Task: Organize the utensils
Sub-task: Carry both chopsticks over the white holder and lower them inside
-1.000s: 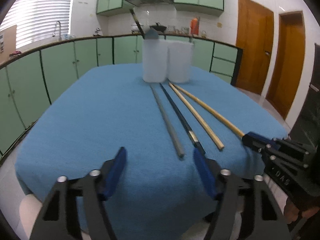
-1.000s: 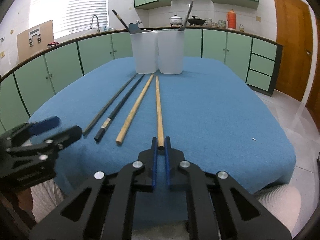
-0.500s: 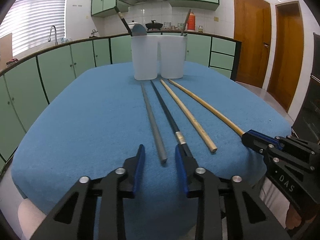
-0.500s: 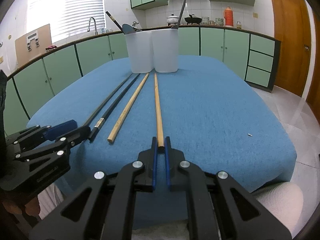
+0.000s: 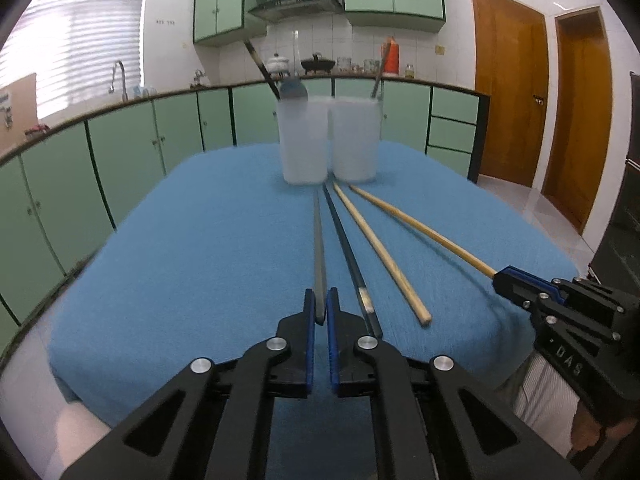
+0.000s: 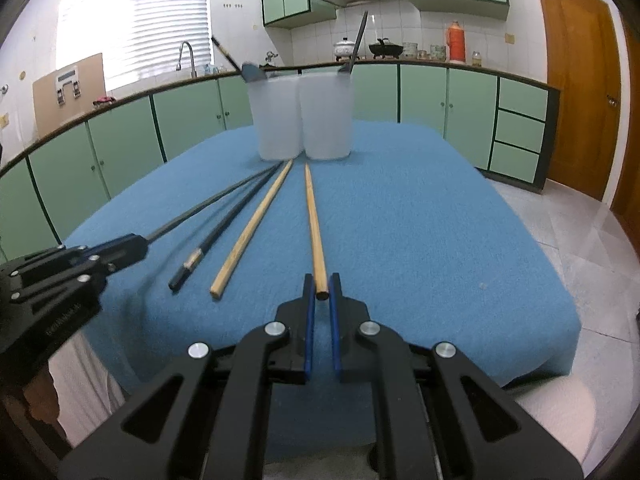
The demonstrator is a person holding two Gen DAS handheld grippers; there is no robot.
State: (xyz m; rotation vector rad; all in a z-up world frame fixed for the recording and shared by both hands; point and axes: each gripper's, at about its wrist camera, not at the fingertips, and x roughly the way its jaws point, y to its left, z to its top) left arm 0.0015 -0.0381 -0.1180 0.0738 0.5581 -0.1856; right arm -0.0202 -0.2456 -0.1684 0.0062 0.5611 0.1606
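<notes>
Grey chopstick (image 5: 319, 248) sits pinched at its near end in the left gripper (image 5: 320, 312), just closed on it, while the right gripper (image 6: 321, 292) clamps the rightmost wooden chopstick (image 6: 314, 220), both ends presumably gripped for lifting toward the far cups (image 5: 328, 140).

Four sticks fan out across the desk (image 5: 168, 240) from two cups at its far side.

The two cups stand side by side, touching, the left cup (image 5: 303, 140) and the right cup (image 5: 355, 138) each with a utensil leaning in it. Before them lie four chopsticks, far ends close together near the cups, near ends spread. From left: first chopstick (image 5: 319, 248), second chopstick (image 5: 344, 240), third chopstick (image 5: 376, 248), fourth chopstick (image 5: 420, 228). The left claw (image 5: 320, 314) sits at the near end of the first, the right claw (image 6: 322, 294) at the near end of the fourth. Cabinets (image 5: 120, 152) run behind the desk.
</notes>
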